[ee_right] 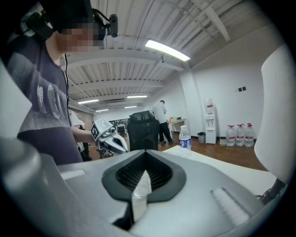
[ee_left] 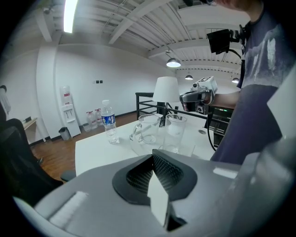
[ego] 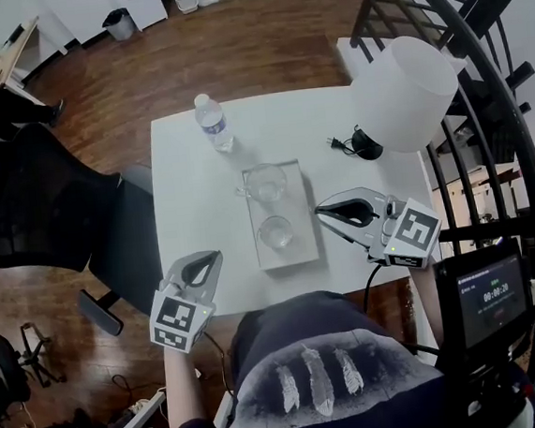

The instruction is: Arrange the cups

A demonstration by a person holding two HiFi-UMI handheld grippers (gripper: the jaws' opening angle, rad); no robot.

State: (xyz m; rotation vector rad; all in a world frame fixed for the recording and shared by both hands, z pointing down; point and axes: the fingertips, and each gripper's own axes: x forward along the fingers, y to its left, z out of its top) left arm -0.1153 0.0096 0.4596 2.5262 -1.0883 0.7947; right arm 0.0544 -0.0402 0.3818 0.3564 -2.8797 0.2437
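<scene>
Two clear glass cups stand on a pale rectangular tray in the middle of the white table: a handled mug at the far end and a tumbler at the near end. In the left gripper view the mug and the tumbler stand side by side ahead of the jaws. My left gripper hovers at the table's near left edge, shut and empty. My right gripper sits just right of the tray, shut with nothing in it.
A water bottle stands at the far left of the table. A white lamp and a black plug with cable occupy the far right. A black office chair stands left of the table. A railing runs along the right.
</scene>
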